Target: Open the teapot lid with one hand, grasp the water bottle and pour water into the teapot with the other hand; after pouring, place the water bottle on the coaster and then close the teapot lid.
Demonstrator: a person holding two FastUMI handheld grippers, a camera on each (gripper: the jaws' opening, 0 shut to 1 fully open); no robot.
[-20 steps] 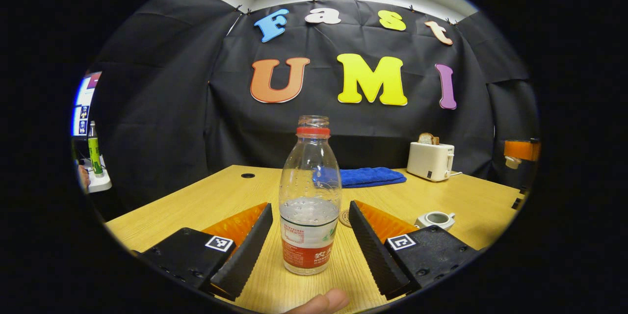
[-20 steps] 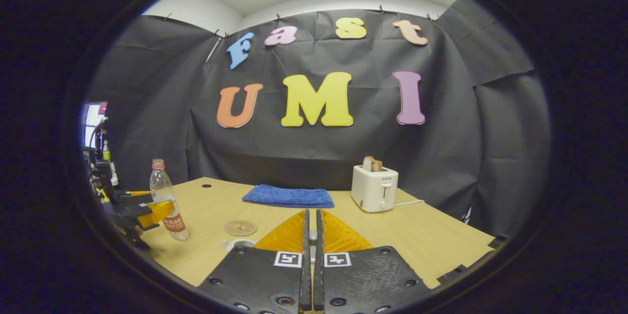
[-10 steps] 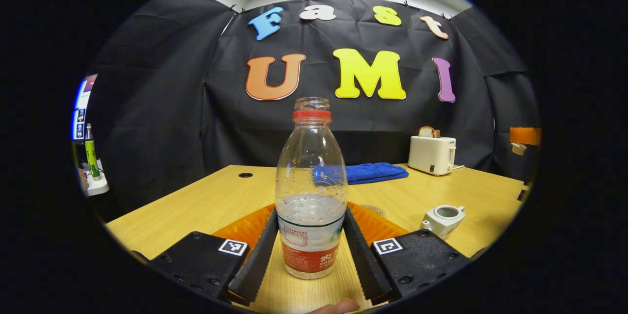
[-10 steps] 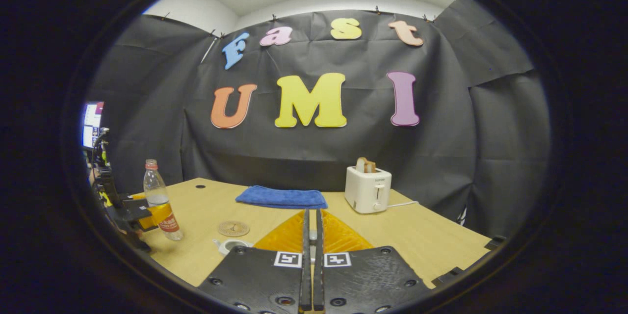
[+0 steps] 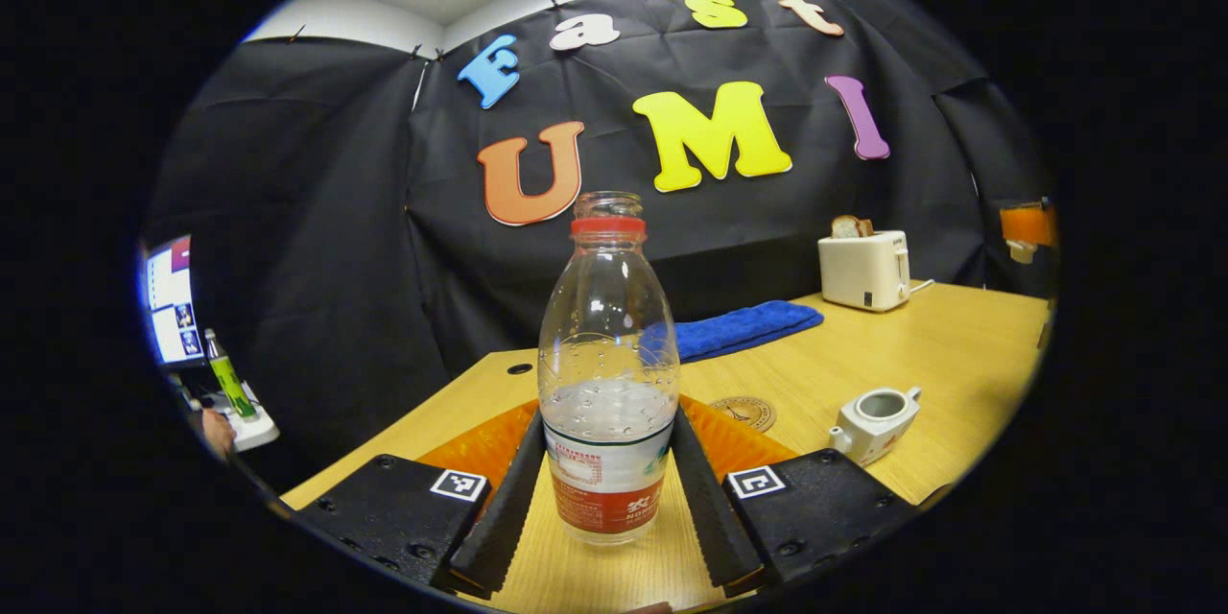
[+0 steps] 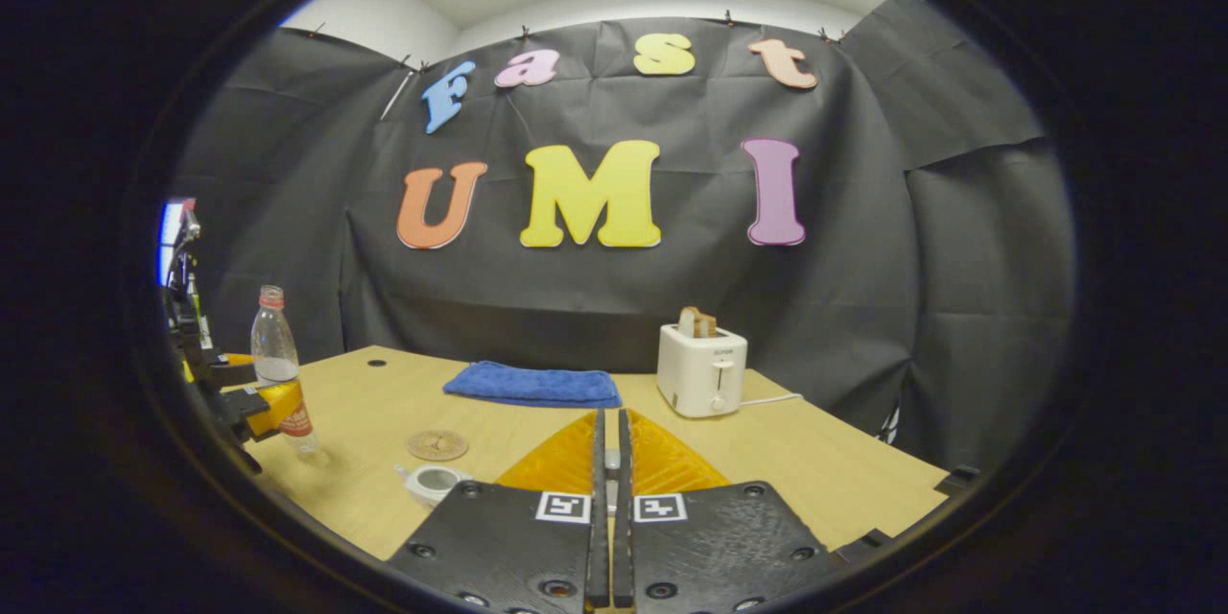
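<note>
While the left gripper [image 5: 606, 489] clamps both fingers on the water bottle [image 5: 608, 374] for pouring, the lidless teapot [image 5: 875, 419] waits right of it; the right gripper [image 6: 609, 499] is closed, its contents hidden.

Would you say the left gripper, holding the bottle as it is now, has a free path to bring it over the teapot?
Probably yes. The left gripper is shut on the water bottle, and the open teapot stands to its right with bare table between them.
</note>
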